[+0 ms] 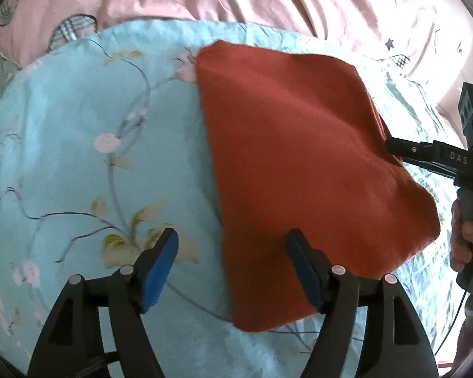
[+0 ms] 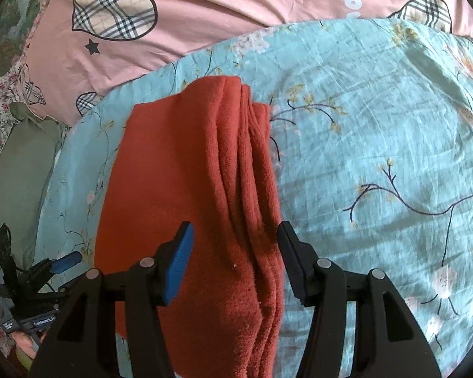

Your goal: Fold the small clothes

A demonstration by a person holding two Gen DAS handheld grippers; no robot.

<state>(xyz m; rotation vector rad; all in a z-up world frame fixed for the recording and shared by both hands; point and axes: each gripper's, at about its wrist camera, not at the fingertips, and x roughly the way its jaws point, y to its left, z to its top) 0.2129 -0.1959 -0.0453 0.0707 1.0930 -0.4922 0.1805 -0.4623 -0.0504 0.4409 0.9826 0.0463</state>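
Folded rust-red cloth lies on the floral sheet — both claws, left and right, gape.

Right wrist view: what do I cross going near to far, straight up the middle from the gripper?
Right gripper, open → folded rust-red cloth → light blue floral sheet → pink bedding with plaid hearts.
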